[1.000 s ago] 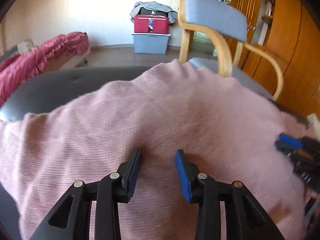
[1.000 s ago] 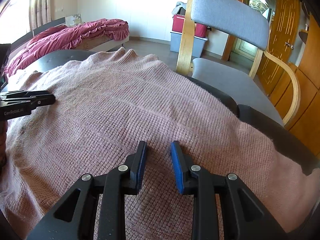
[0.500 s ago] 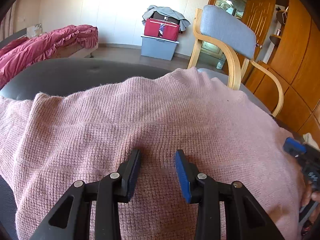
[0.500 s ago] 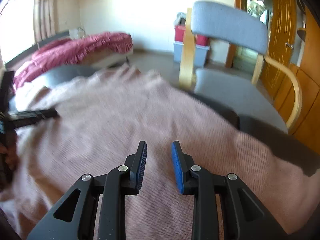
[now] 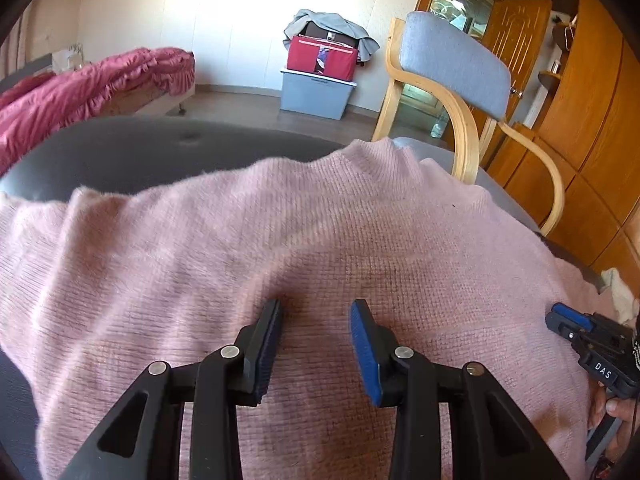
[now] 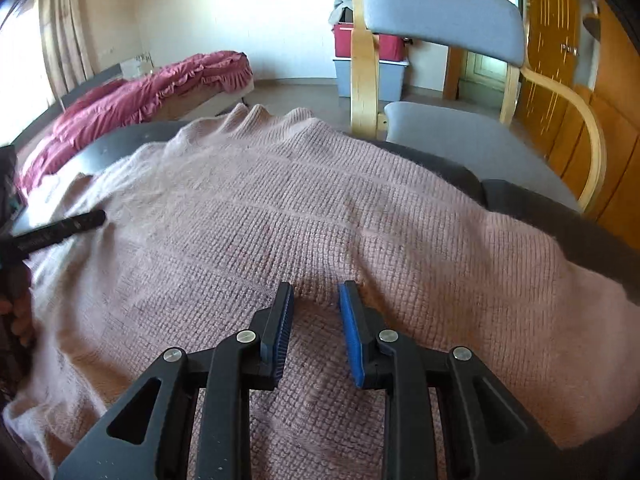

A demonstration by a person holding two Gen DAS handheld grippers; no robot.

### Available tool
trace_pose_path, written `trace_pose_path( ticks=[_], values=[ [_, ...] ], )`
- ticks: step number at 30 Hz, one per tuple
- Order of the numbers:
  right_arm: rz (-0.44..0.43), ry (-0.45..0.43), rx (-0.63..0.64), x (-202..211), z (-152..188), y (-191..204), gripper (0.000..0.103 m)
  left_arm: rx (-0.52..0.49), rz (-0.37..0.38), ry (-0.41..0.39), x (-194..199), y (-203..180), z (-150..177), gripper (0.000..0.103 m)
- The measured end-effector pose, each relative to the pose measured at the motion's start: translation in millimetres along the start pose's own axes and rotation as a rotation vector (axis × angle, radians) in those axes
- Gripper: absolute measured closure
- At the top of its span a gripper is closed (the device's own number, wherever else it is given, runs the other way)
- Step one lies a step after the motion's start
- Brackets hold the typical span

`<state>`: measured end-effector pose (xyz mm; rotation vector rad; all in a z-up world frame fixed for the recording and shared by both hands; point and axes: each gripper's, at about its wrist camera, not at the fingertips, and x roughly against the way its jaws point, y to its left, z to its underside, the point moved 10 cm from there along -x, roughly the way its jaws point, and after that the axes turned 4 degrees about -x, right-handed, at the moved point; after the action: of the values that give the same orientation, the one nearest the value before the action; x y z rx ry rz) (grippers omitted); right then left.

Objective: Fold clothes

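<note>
Two grippers are held low over a pink sweater (image 5: 320,240) that is spread across a dark padded surface (image 5: 140,144). In the left wrist view, the left gripper (image 5: 316,320) is seen with its jaws apart, the blue-padded fingers (image 5: 362,344) resting on or just above the knit; nothing is clamped between them. The sweater's collar is turned toward the far edge, near a chair (image 5: 452,64) with a grey seat and bent wooden arms. At the right edge of that view the right gripper (image 5: 560,320) is seen over the sweater's right side, held in a hand (image 5: 612,408).

In the right wrist view, the right gripper (image 6: 314,300) is shown with its jaws parted by a narrower gap, no cloth caught between them, the tips at a slight ridge in the knit. Whether the tips touch the fabric cannot be told. The left gripper (image 6: 84,220) is seen at the left edge, over the sweater's left side. The sweater (image 6: 320,220) is draped past the near edge of the surface.

Behind, a bed (image 5: 80,88) with a red cover, a grey bin (image 5: 316,92) with a red box (image 5: 322,58) on it, and wooden cabinets (image 5: 592,92) are seen.
</note>
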<state>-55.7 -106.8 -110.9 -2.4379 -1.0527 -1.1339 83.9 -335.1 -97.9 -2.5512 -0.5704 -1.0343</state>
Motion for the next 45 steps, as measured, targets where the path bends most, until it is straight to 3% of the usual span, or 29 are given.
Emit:
trace_pose_path(
  ticks=[3, 6, 9, 12, 14, 20, 22, 23, 28, 29, 33, 36, 40, 42, 45],
  values=[
    [0.054, -0.005, 0.047, 0.2, 1.4, 4.4, 0.076, 0.064, -0.033, -0.054, 18.8, 33.3, -11.3, 0.066],
    [0.076, -0.007, 0.068, 0.8, 2.2, 6.8, 0.075, 0.106, -0.124, -0.082, 29.3, 85.1, -25.6, 0.066],
    [0.067, -0.007, 0.06, 1.1, 2.5, 7.1, 0.075, 0.167, -0.167, -0.022, 18.8, 140.0, -22.8, 0.066],
    [0.057, -0.007, 0.051, 0.8, 2.3, 9.1, 0.075, 0.301, -0.046, 0.006, 9.6, 173.3, -14.7, 0.069],
    [0.054, -0.007, 0.049, 1.2, 2.2, 8.7, 0.075, 0.352, -0.031, -0.012, 15.3, 188.7, -13.5, 0.087],
    [0.041, -0.006, 0.039, 1.1, 1.8, 5.7, 0.075, 0.468, 0.046, -0.042, 28.1, 215.1, -4.7, 0.09],
    [0.031, -0.006, 0.032, 0.4, 1.5, 3.8, 0.075, 0.466, 0.022, -0.08, 38.3, 220.4, -7.1, 0.085],
    [0.028, -0.006, 0.029, 0.3, 1.3, 3.2, 0.075, 0.463, 0.006, -0.1, 43.8, 223.1, -8.6, 0.074],
    [0.025, -0.007, 0.027, 0.1, 1.0, 2.6, 0.075, 0.47, -0.109, -0.091, 45.8, 249.6, -9.1, 0.075],
    [0.024, -0.007, 0.026, 0.2, 1.0, 2.6, 0.075, 0.479, -0.115, -0.095, 48.2, 254.7, -7.1, 0.082],
    [0.021, -0.007, 0.023, 0.4, 1.5, 3.1, 0.075, 0.515, -0.14, -0.113, 57.5, 275.4, 1.0, 0.094],
    [0.017, -0.007, 0.02, 0.4, 1.7, 3.4, 0.075, 0.541, -0.159, -0.127, 64.6, 290.9, 7.2, 0.092],
    [0.011, -0.007, 0.014, 0.9, 2.2, 3.8, 0.075, 0.577, -0.184, -0.145, 74.1, 311.6, 15.5, 0.078],
    [0.006, -0.007, 0.009, 1.2, 2.4, 4.1, 0.075, 0.61, -0.249, -0.193, 91.5, 332.5, 19.1, 0.076],
    [0.003, -0.007, 0.006, 1.2, 2.6, 4.0, 0.075, 0.724, -0.276, -0.264, 115.7, 369.4, 24.3, 0.074]
  ],
)
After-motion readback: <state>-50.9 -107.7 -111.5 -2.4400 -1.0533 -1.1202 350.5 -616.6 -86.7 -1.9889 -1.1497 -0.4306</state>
